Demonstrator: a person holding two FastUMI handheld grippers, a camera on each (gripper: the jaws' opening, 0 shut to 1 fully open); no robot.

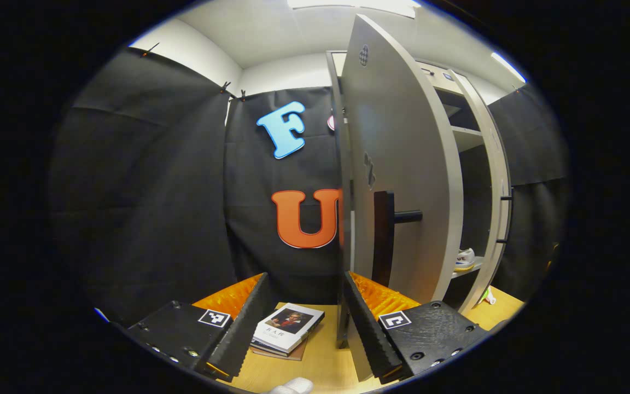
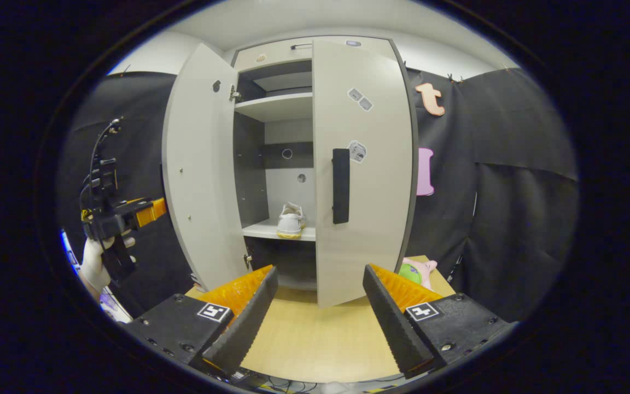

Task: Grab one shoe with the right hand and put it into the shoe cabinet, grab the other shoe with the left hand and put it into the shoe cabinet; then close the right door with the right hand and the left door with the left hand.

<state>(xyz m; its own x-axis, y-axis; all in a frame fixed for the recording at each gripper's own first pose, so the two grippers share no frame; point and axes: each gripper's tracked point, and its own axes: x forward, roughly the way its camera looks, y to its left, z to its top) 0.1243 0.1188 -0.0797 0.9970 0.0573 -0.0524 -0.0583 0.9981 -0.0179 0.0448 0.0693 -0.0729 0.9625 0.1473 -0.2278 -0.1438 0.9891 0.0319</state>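
The shoe cabinet [image 2: 271,106] stands on a wooden table. Its left door [image 2: 200,164] is swung wide. Its right door [image 2: 367,180], with a dark handle [image 2: 340,186], covers most of the right half. A white shoe [image 2: 291,220] rests on the middle shelf; it also peeks past the doors as the shoe [image 1: 464,258]. My left gripper [image 1: 307,328] is open on the outer side of the left door [image 1: 397,164], just below its handle [image 1: 383,235]. A gloved hand holds that left gripper [image 2: 145,210]. My right gripper [image 2: 320,312] is open and holds nothing, in front of the cabinet.
A book [image 1: 287,327] lies on the table [image 1: 320,361] ahead of my left gripper. A green and pink plush toy [image 2: 416,272] sits at the table's right, beside the right door. Black cloth walls close in on both sides.
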